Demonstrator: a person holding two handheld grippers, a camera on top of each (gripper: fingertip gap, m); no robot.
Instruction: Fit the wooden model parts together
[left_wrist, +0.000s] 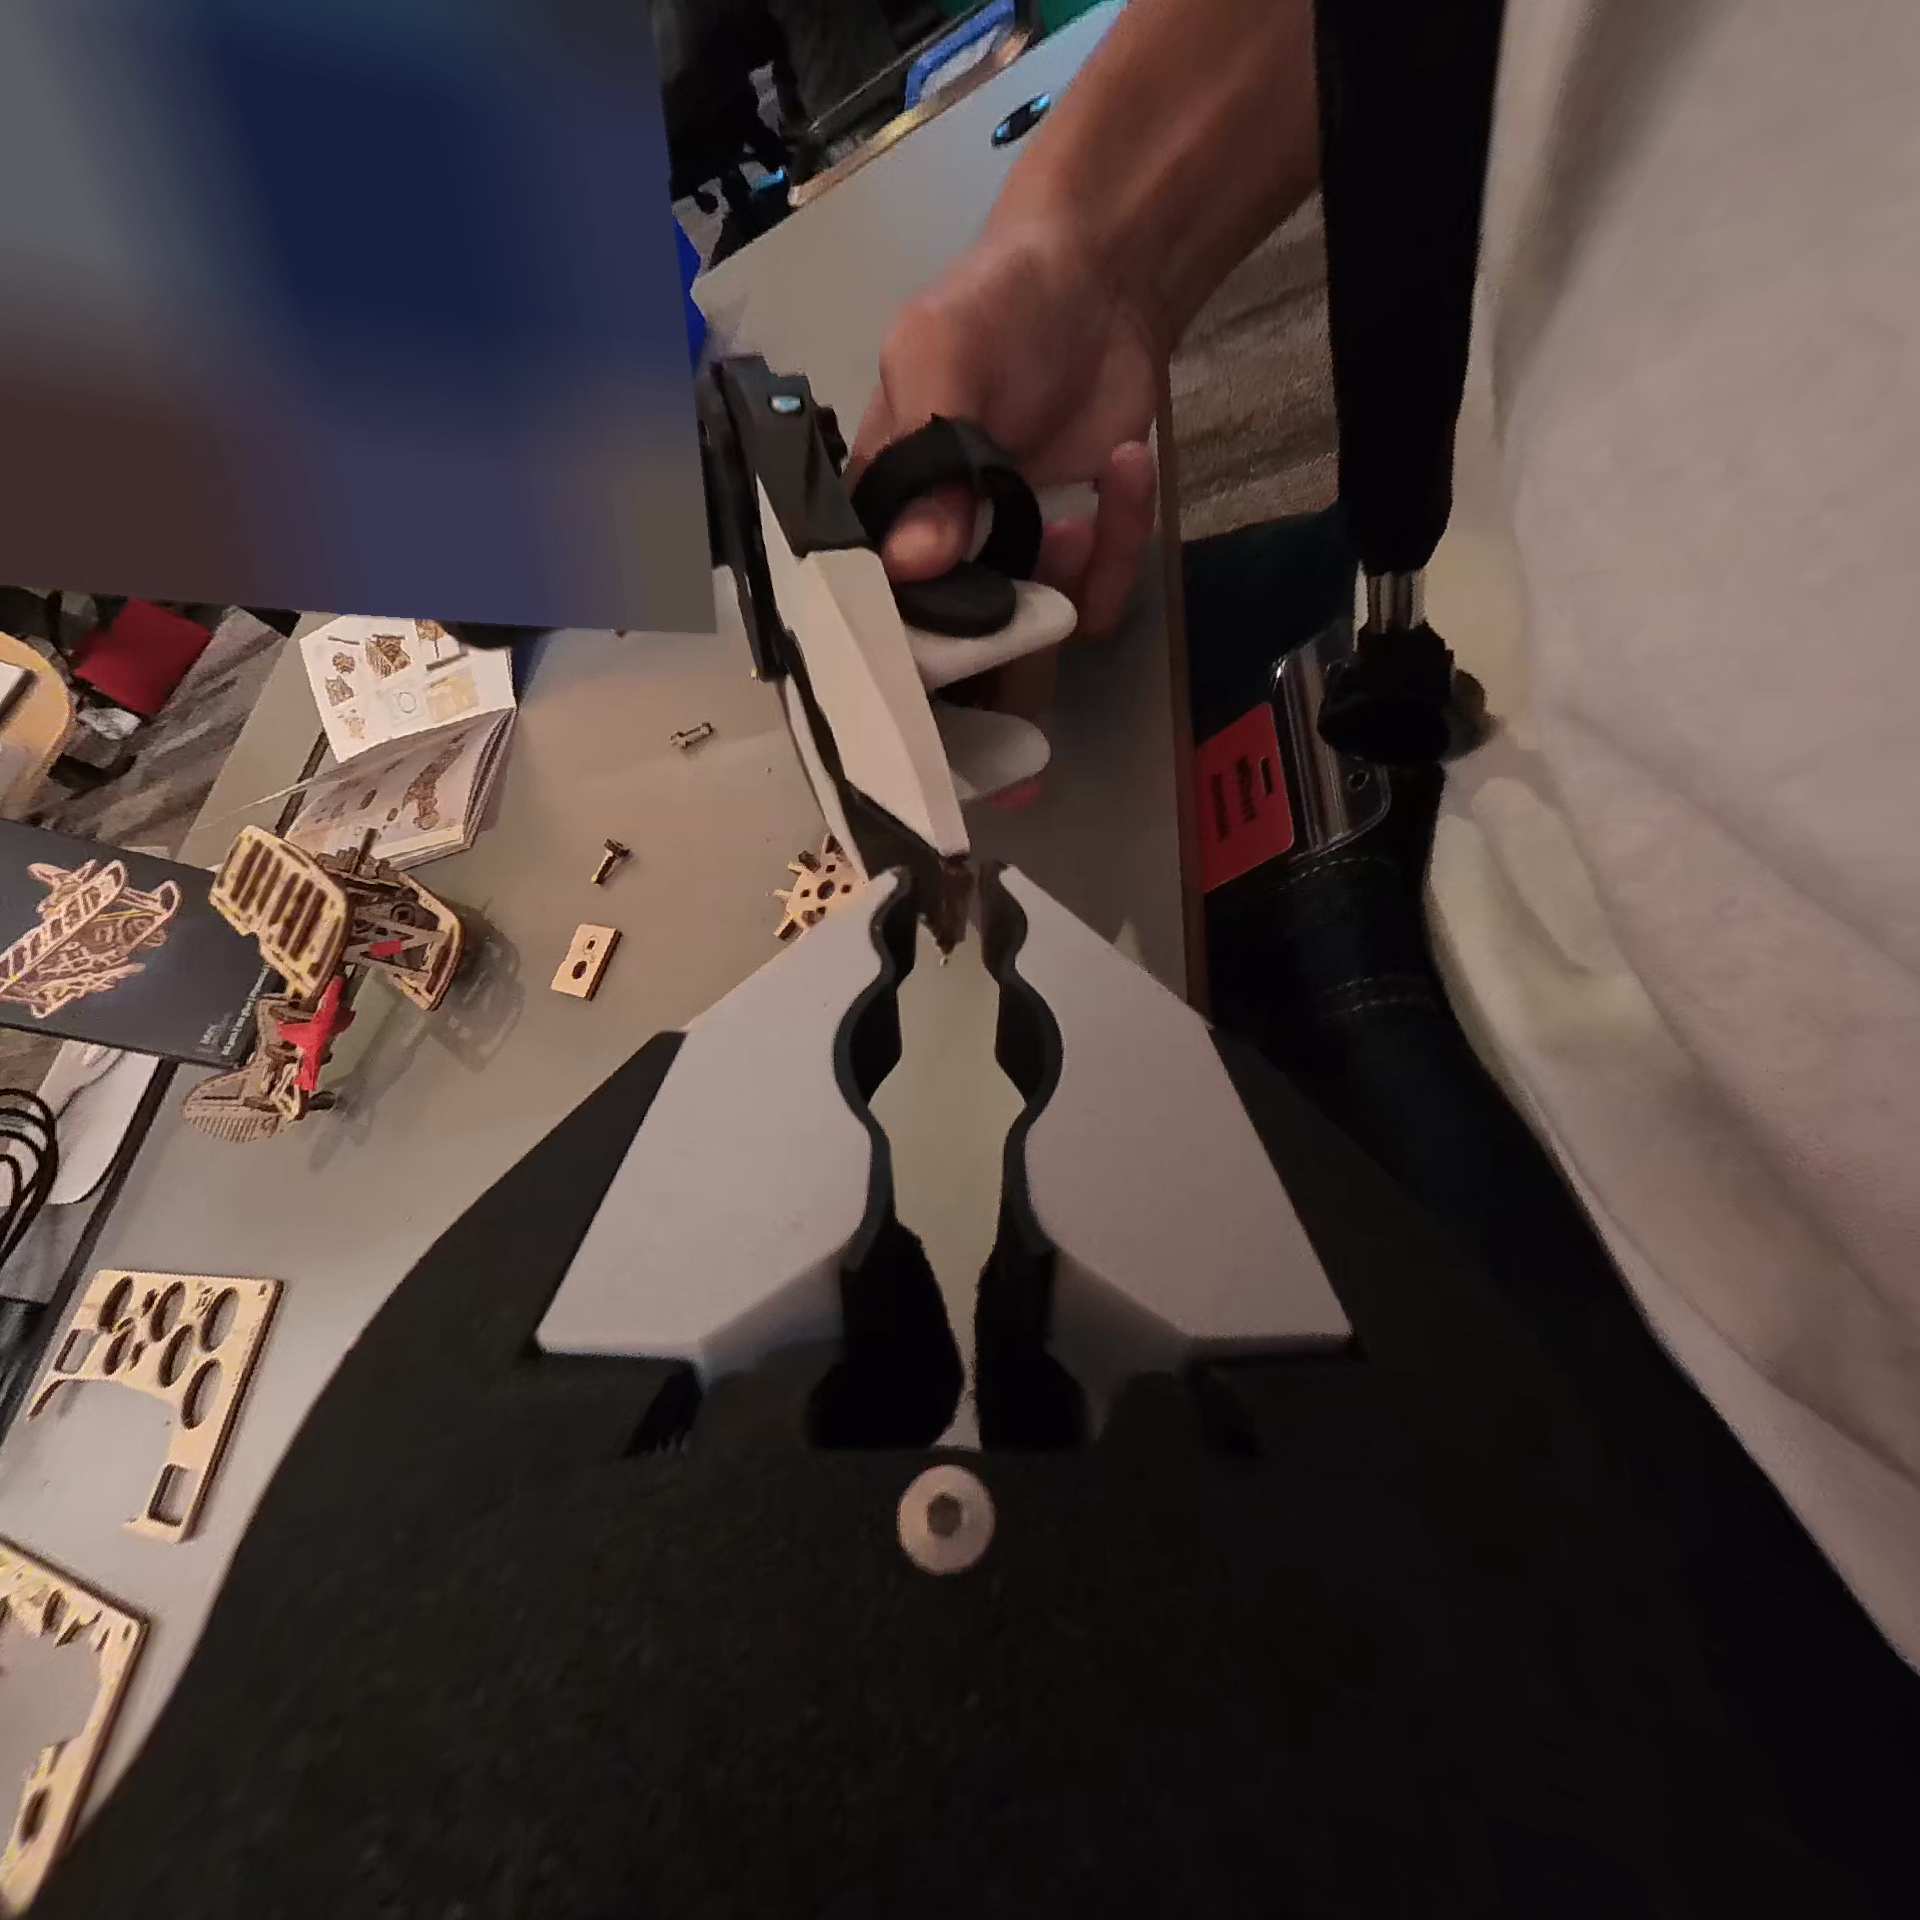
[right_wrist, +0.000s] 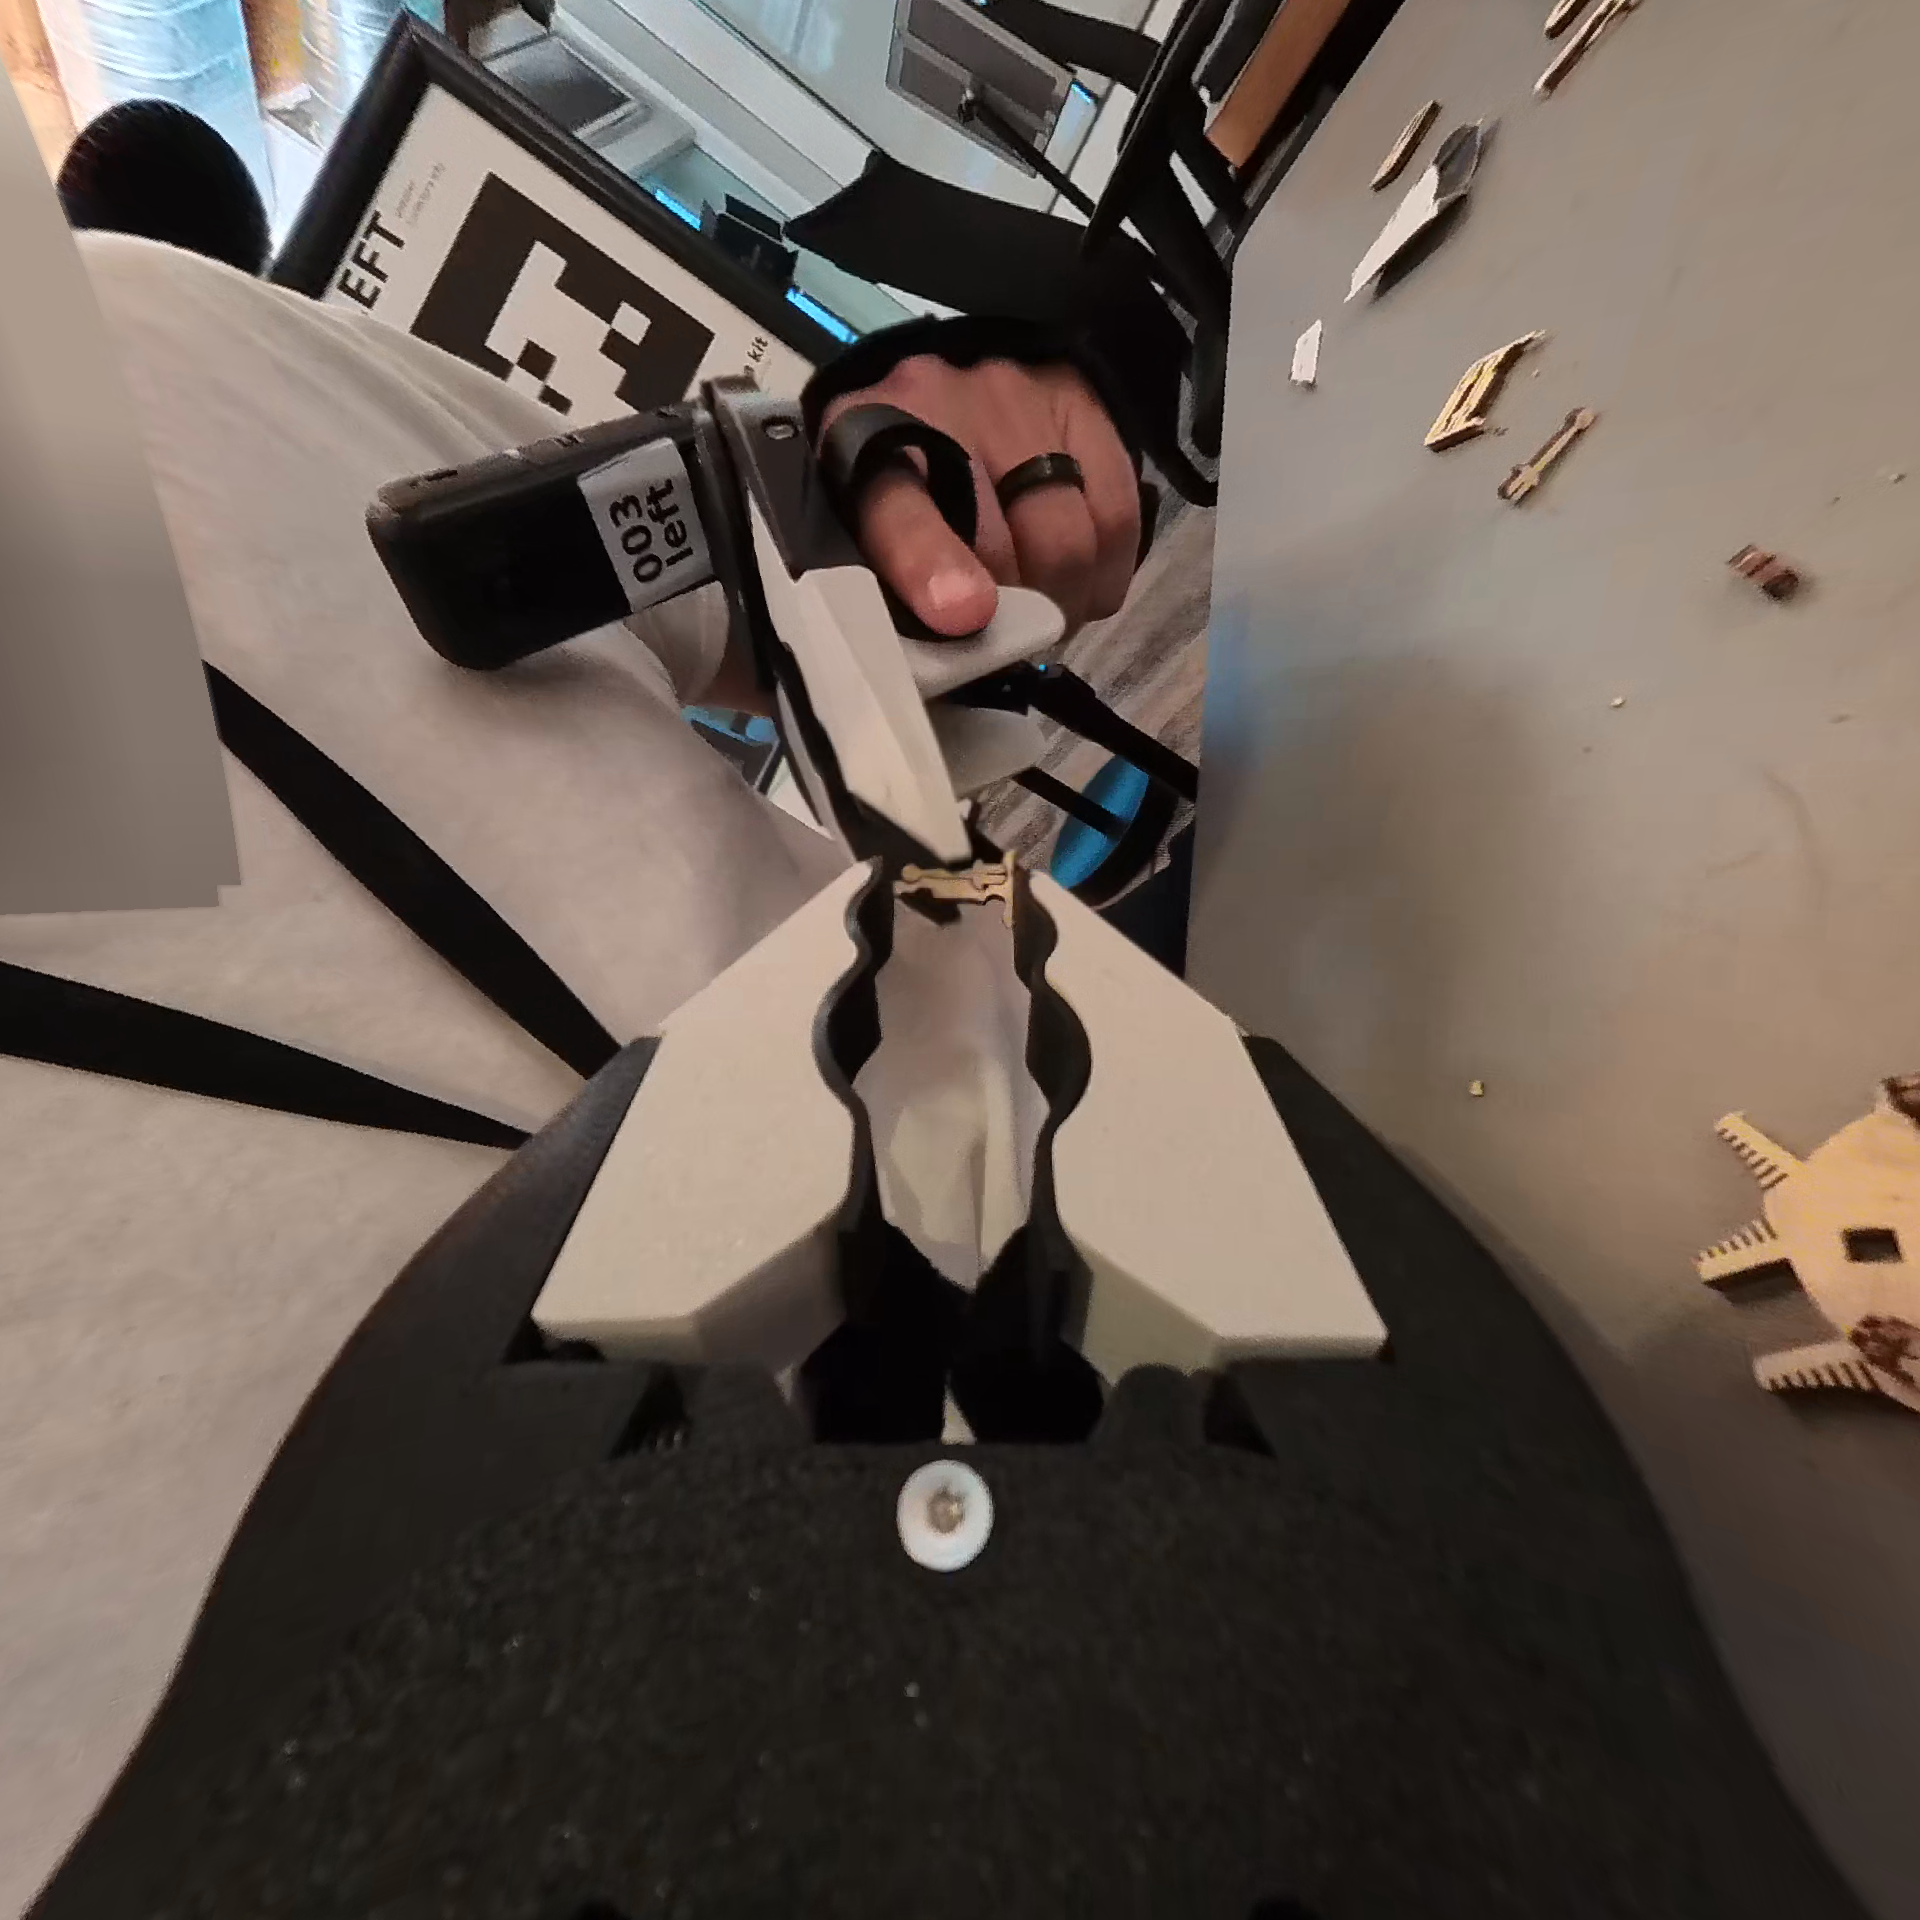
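Note:
A small wooden part (right_wrist: 956, 883) lies crosswise between the tips of my right gripper (right_wrist: 954, 885), which is shut on it. My left gripper (right_wrist: 940, 831) comes down from above, edge-on, and its tip meets the same part. In the left wrist view the part (left_wrist: 948, 920) looks thin and dark. It sits between the nearly closed tips of my left gripper (left_wrist: 951, 899), with my right gripper (left_wrist: 951, 842) slanting down onto it. Both grippers are held in the air, off the near table edge, in front of a person's white shirt (left_wrist: 1662, 727).
On the grey table (left_wrist: 644, 831) are a half-built wooden model (left_wrist: 343, 935), an open booklet (left_wrist: 416, 769), punched-out wooden sheets (left_wrist: 156, 1392), a small flat piece (left_wrist: 585, 961), two pins (left_wrist: 611, 860) and a toothed piece (right_wrist: 1829, 1247). More small parts (right_wrist: 1475, 390) lie farther off. Left and right tips are no more than a few centimetres apart.

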